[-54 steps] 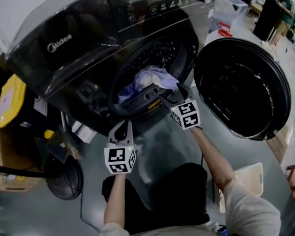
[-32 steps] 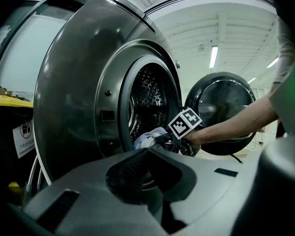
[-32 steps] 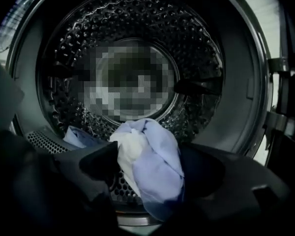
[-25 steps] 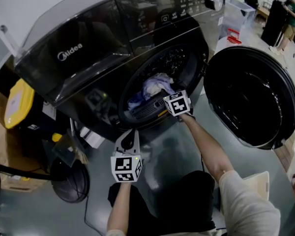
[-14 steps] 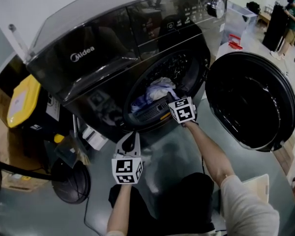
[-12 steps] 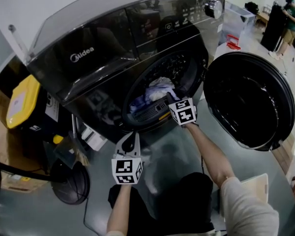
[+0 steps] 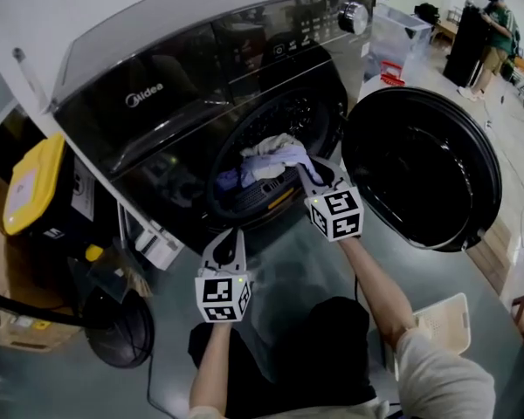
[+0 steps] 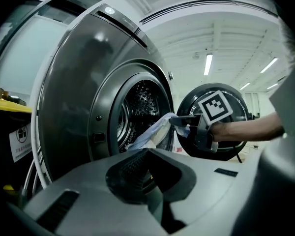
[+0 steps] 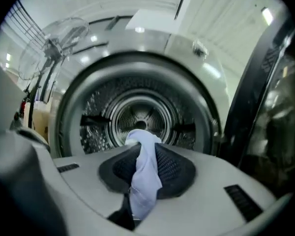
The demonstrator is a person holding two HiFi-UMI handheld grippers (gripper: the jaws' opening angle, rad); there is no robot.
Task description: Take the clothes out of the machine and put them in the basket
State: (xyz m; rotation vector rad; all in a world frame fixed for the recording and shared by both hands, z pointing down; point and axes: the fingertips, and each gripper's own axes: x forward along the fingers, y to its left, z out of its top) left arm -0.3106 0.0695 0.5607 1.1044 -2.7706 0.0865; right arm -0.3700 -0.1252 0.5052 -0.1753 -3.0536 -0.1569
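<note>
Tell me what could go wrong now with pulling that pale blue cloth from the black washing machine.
1. The right gripper pinches only a narrow fold of the pale blue cloth, so it may slip free.
2. Its other end lies among other clothes in the drum, which might get dragged out too.

At 4 o'clock we see only a corner of the basket [image 7: 450, 317], the rest behind the sleeve [image 7: 445, 382].

Right tongs [image 7: 310, 173] reach forward gripping cloth [image 9: 145, 171]; left tongs [image 7: 230, 238] hang back, closed
</note>
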